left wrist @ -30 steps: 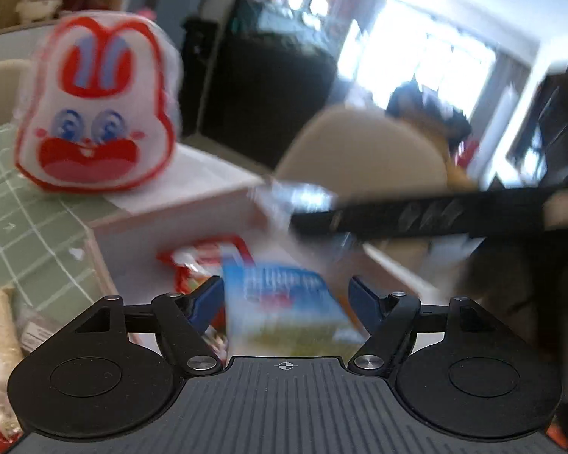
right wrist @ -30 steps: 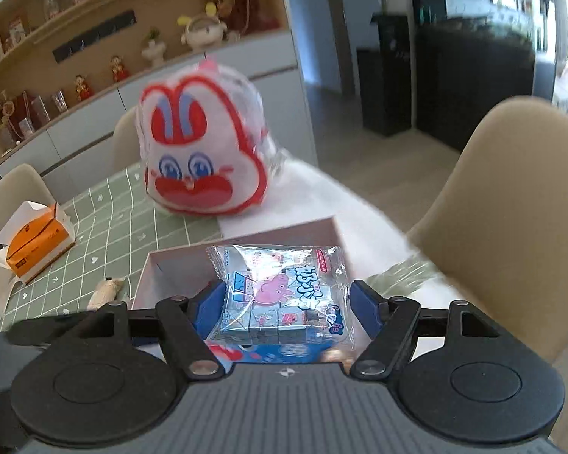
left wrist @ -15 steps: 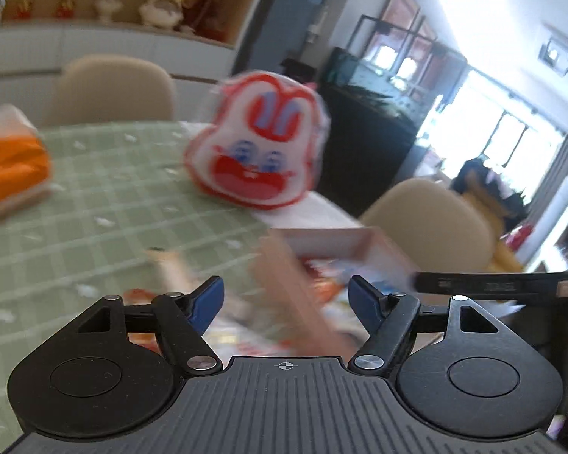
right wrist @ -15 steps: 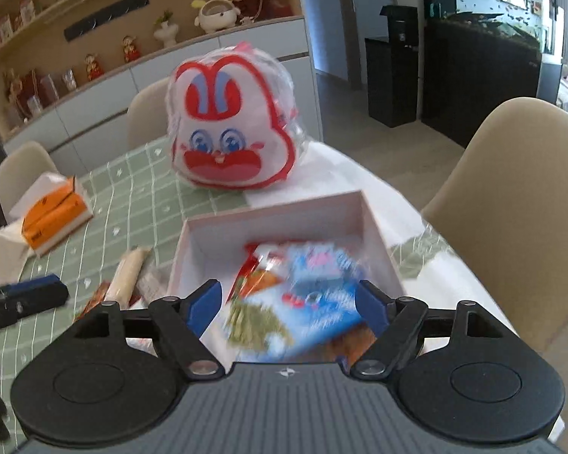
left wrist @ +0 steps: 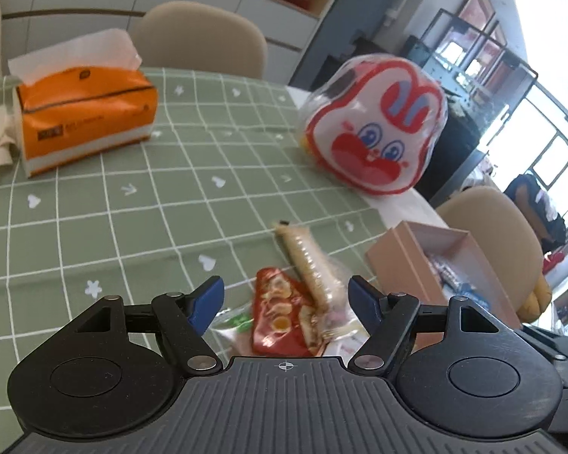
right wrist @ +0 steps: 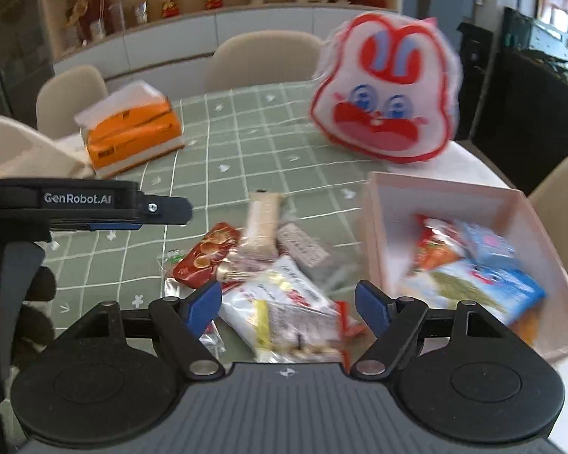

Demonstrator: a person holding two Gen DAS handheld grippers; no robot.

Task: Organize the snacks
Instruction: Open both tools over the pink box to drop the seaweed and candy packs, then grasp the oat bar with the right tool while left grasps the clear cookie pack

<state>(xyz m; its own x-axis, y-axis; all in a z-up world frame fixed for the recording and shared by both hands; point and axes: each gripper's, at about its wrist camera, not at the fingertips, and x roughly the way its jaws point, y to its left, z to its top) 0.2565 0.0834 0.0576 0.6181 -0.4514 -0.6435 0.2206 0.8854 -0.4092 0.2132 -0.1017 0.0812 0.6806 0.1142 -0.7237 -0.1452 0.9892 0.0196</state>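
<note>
Hovering over loose snack pile point(right wrist: 269, 265) beside pink box point(right wrist: 375, 234), which holds several packets. Left gripper point(left wrist: 284, 302) and right gripper point(right wrist: 287, 306) both spread wide, empty. Advice: centre one packet, e.g. white packet point(right wrist: 284, 302), descend squarely, close gently.

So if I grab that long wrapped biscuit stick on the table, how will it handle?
The biscuit stick looks stiff and probably light, though likely brittle if squeezed. Its clear wrapper seems glossy, so it may slip. It overlaps the red packet, so lifting it might nudge that.
</note>
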